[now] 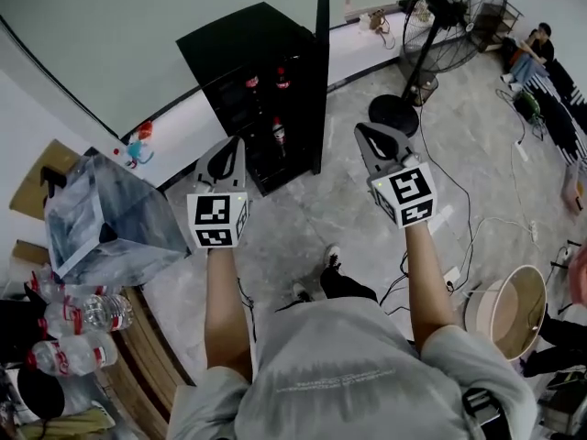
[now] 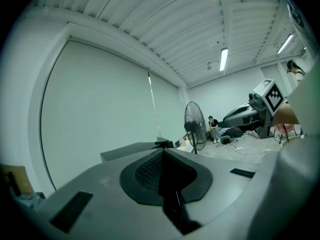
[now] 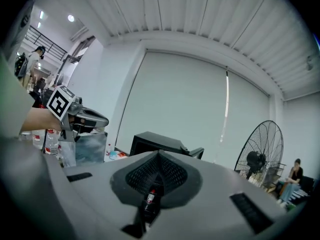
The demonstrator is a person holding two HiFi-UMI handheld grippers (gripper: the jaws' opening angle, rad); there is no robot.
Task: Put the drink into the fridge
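The black fridge [image 1: 240, 46] stands against the wall with its door [image 1: 322, 71] swung open. Dark cola bottles [image 1: 278, 134] stand on its shelves, two more higher up. My left gripper [image 1: 224, 157] is shut and empty, held in front of the fridge's left side. To the right of the open door, my right gripper [image 1: 373, 139] is shut and empty too. In the right gripper view, the right gripper [image 3: 159, 155] shows a distant cola bottle [image 3: 149, 200] through the slit between its jaws. The fridge [image 3: 156, 143] and left gripper [image 3: 80, 118] appear there too. The left gripper [image 2: 163, 152] faces the wall.
A clear plastic bag [image 1: 108, 216] and several water bottles [image 1: 90, 315] sit on a wooden table at the left. A standing fan [image 1: 442, 24] is right of the fridge. A round tub [image 1: 512, 312], floor cables [image 1: 463, 216] and a seated person [image 1: 539, 46] are at the right.
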